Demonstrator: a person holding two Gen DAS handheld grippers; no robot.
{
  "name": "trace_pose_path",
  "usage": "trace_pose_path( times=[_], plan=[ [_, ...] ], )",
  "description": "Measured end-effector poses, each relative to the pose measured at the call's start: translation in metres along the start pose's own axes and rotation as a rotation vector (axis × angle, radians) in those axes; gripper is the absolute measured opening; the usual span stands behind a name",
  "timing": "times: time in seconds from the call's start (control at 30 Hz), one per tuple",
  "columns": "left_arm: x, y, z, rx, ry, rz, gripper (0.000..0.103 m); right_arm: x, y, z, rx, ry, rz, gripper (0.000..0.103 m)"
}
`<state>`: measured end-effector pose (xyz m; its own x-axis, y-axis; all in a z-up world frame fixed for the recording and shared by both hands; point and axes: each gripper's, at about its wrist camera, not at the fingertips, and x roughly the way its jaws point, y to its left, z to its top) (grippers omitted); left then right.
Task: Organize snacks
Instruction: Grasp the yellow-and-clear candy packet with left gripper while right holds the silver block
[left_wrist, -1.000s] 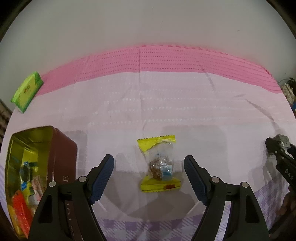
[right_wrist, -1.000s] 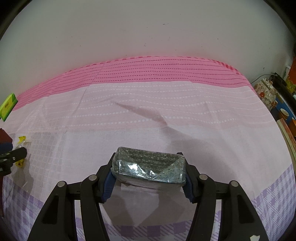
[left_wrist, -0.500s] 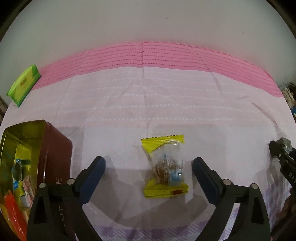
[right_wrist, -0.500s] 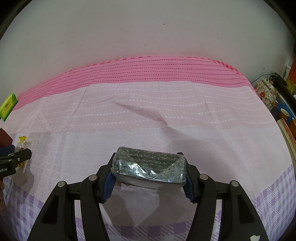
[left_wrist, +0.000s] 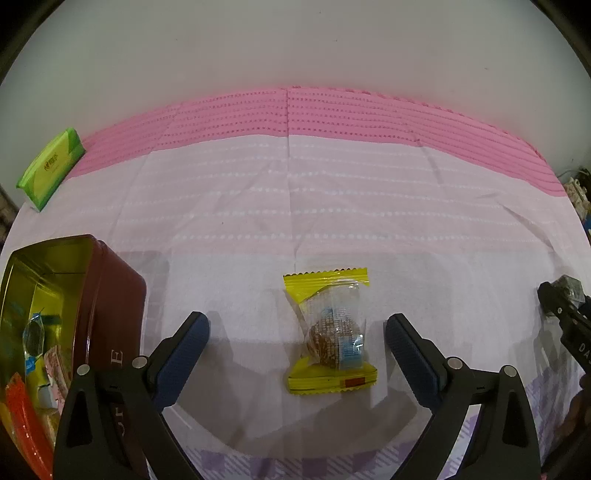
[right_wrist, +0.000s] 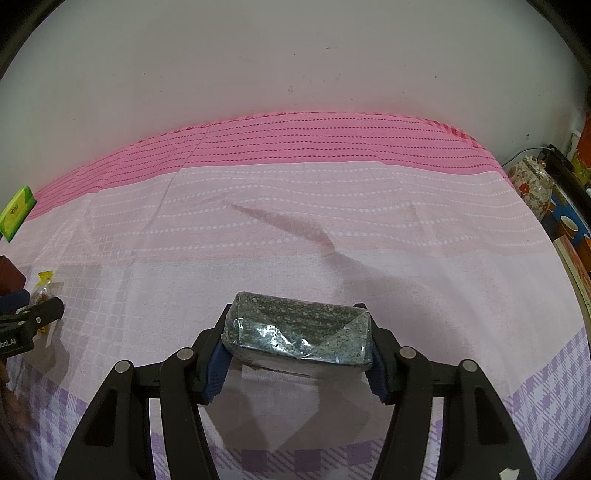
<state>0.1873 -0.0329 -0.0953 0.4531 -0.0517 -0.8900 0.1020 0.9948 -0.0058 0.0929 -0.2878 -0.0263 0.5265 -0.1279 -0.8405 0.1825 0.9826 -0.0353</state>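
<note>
A yellow-edged clear snack packet (left_wrist: 330, 334) lies on the cloth between the fingers of my left gripper (left_wrist: 297, 334), which is open wide and not touching it. The packet also shows small at the far left of the right wrist view (right_wrist: 42, 286). My right gripper (right_wrist: 297, 338) is shut on a dark speckled wrapped block (right_wrist: 299, 330), held just above the cloth. A dark red tin (left_wrist: 107, 306) with a gold inside stands open at the left and holds several wrapped snacks (left_wrist: 33, 365).
A green packet (left_wrist: 50, 168) lies at the far left near the wall. The pink and lilac cloth (left_wrist: 295, 206) covers the table up to the white wall. Clutter, with a floral pot (right_wrist: 532, 186), stands past the right edge.
My left gripper has opened wider around the yellow packet and drawn back slightly. My right gripper has kept still with the block in it.
</note>
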Motion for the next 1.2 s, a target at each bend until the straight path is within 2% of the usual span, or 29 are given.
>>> trace_pose_path(
  times=[0.2,0.33,0.5,0.63,0.8,0.97,1.2],
  plan=[
    [0.000,0.001,0.006,0.004,0.042,-0.004,0.096,0.000,0.000,0.000,0.000,0.000,0.000,0.059],
    [-0.001,0.001,0.004,0.003,0.042,-0.004,0.095,0.000,0.000,0.000,0.000,-0.001,-0.001,0.059],
    [-0.004,-0.001,0.004,0.014,0.034,-0.009,0.073,0.000,0.000,0.000,0.000,-0.001,-0.001,0.059],
    [-0.005,-0.001,0.004,0.014,0.036,-0.011,0.063,0.000,0.000,0.000,0.000,-0.001,-0.001,0.059],
    [-0.007,-0.002,0.004,0.030,0.029,-0.021,0.045,0.000,0.000,0.000,0.000,-0.001,-0.001,0.059],
    [-0.009,-0.003,0.004,0.039,0.029,-0.030,0.031,0.000,0.000,0.000,0.000,-0.002,-0.001,0.059],
    [-0.011,-0.005,0.004,0.047,0.044,-0.042,0.026,0.001,0.001,0.000,0.000,-0.002,-0.001,0.059]
  ],
)
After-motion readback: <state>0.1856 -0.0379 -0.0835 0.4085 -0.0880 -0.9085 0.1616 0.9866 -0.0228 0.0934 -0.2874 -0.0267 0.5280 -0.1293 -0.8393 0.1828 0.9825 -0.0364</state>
